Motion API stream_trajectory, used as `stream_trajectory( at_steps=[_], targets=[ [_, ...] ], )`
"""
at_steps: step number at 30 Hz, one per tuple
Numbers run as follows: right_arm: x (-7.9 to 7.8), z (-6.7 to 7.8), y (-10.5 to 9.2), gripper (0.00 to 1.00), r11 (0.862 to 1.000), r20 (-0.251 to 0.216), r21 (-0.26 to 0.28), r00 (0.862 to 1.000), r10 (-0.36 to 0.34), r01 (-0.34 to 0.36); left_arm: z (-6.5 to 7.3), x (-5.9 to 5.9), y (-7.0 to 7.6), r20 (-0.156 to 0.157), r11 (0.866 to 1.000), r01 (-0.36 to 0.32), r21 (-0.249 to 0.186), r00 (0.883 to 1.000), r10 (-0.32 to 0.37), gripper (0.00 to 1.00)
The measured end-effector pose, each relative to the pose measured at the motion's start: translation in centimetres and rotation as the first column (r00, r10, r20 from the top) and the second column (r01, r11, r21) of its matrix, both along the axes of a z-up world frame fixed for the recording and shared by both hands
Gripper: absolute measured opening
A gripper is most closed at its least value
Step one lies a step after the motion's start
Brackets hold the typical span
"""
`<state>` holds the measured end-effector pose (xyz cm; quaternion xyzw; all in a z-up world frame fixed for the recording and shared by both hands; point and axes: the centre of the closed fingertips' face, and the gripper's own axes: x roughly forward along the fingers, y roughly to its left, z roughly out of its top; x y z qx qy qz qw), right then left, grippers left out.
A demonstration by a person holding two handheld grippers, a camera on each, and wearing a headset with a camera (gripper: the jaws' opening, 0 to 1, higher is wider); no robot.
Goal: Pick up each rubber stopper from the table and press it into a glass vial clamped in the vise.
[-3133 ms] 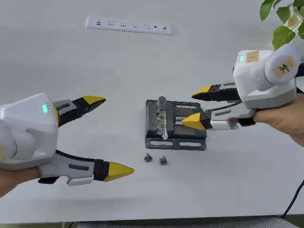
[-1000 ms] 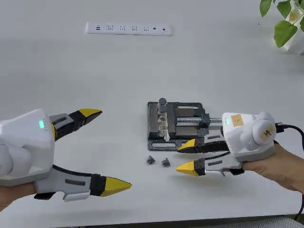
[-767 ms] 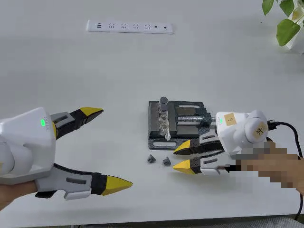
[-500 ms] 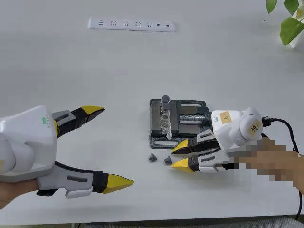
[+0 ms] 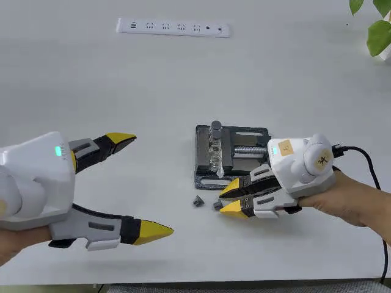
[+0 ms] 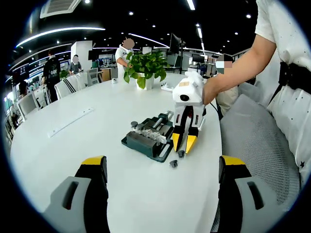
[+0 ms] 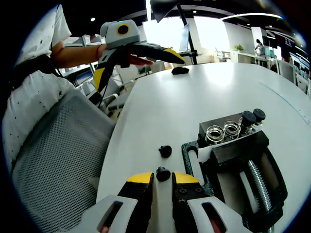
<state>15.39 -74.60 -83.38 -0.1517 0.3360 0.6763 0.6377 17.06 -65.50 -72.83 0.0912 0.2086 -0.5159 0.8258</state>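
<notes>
Two small dark rubber stoppers lie on the white table in front of the vise [image 5: 244, 160]: one [image 5: 198, 200] to the left, one [image 5: 217, 206] right at my right gripper's lower tip. My right gripper [image 5: 230, 199] is low over the table, open only narrowly, holding nothing. In the right gripper view the nearer stopper [image 7: 163, 173] sits just ahead of the gap between the tips, the other stopper [image 7: 165, 151] farther on. The vise [image 7: 238, 155] clamps a row of glass vials: two open [image 7: 215, 132], two stoppered [image 7: 249, 118]. My left gripper [image 5: 139, 185] hovers wide open at the left.
A white power strip [image 5: 174, 27] lies at the table's far side. Plant leaves [image 5: 376, 30] hang in at the far right corner. A black cable [image 5: 366, 165] trails from the right gripper. A mesh chair [image 7: 58, 160] stands beside the table edge.
My right gripper has come down from beside the vise, moved left to the stoppers and narrowed its jaws. The left gripper has stayed wide open in nearly the same place.
</notes>
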Motion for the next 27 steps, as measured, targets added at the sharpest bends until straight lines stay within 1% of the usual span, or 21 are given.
stream_trajectory(
  at_steps=[4,11,23,25,27],
  targets=[
    [-0.01,-0.25,-0.08,0.09,1.0,-0.001,-0.002,1.0,0.005,-0.005,-0.04,0.02,-0.01,-0.001,1.0,-0.001,0.001,1.0,0.001,0.95],
    [-0.05,-0.21,0.06,0.07,1.0,-0.004,0.001,1.0,0.002,-0.002,-0.16,0.04,-0.01,-0.004,1.0,0.0,0.003,1.0,0.0,0.94],
    [-0.12,-0.1,-0.23,0.07,1.0,-0.017,0.002,1.0,-0.023,0.023,-0.09,0.08,-0.3,-0.001,1.0,0.005,-0.004,1.0,-0.005,0.93],
    [-0.16,0.07,-0.31,0.07,1.0,-0.017,0.005,0.999,-0.027,0.027,-0.02,0.07,-0.37,0.0,1.0,0.007,-0.006,1.0,-0.007,0.91],
    [-0.2,0.55,-0.39,0.06,0.999,-0.019,0.015,0.999,-0.036,0.037,0.08,0.07,-0.48,0.001,1.0,0.008,-0.008,1.0,-0.008,0.9]
  ],
)
